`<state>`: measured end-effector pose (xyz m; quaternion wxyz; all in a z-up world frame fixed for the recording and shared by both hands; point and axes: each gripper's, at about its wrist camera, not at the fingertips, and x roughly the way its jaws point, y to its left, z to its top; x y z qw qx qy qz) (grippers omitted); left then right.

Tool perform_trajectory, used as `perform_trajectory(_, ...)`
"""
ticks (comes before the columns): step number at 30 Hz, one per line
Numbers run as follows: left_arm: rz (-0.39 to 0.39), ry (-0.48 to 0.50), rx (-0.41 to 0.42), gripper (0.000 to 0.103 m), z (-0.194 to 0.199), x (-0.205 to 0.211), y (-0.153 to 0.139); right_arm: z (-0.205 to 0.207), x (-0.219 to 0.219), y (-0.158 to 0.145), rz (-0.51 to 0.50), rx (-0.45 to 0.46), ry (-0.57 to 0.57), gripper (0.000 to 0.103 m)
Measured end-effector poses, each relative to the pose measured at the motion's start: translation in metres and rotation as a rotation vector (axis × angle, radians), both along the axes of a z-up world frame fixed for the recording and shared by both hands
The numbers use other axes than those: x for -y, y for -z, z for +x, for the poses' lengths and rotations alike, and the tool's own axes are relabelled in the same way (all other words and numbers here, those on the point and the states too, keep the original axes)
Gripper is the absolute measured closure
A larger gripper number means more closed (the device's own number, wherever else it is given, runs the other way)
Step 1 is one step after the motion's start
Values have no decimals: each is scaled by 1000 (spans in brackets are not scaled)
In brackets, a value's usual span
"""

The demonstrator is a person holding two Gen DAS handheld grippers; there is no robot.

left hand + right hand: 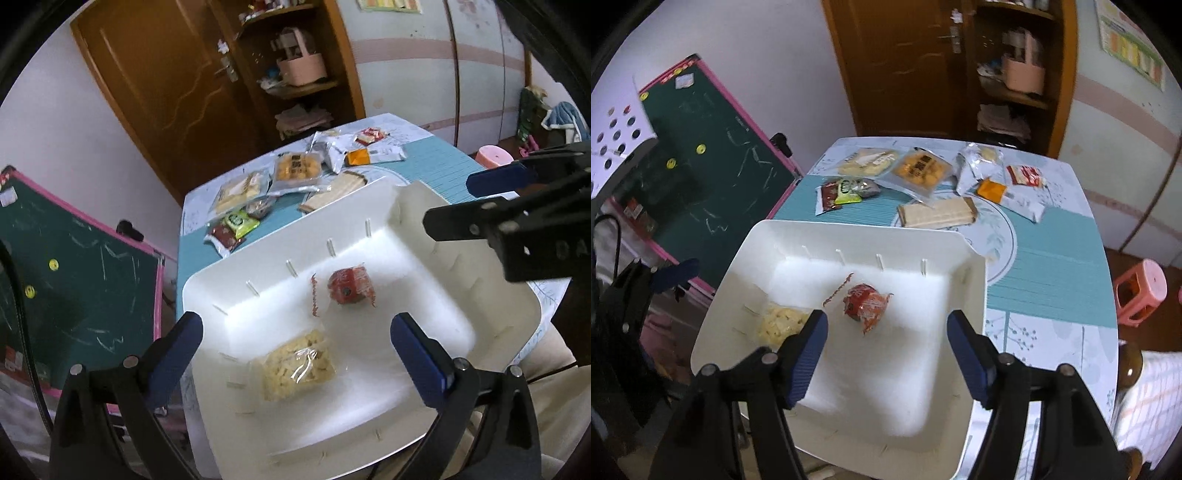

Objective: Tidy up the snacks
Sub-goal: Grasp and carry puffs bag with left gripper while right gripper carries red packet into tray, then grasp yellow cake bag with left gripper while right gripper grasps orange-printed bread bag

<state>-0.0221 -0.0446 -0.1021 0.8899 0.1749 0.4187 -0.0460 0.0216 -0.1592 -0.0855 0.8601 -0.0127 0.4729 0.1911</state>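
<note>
Through the left wrist camera, I am holding my left gripper [295, 354] with its jaws wide apart and empty over the white bin [207, 291], where a clear pack of pale yellow snacks [295, 365] is lying near me and a red-wrapped snack [349, 290] is lying farther in. Through the right wrist camera, my right gripper [886, 350] is hanging with jaws apart and gripping nothing above the same bin [975, 295], the red snack [866, 304] just beyond its pads, while the remaining snack packets [919, 175] are lying spread on the far part of the blue-patterned table [1052, 266].

One white bin [750, 251] holding two snack packets — one red [866, 304], one yellow [779, 325].
</note>
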Motion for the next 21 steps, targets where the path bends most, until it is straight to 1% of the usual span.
perform_trajectory(4,-7,-2,18,2,-1,0,-3,1,5,1,6,-10,35,35)
perform_trajectory(7,-30,-25,17,2,0,-4,-2,1,7,3,6,-19,46,35)
perform_trajectory(16,-141,-120,-41,2,11,-31,6,2,7,12,1,-57,59,35)
perform_trajectory(21,-182,-142,-78,2,18,-41,15,5,4,18,-6,-81,58,35)
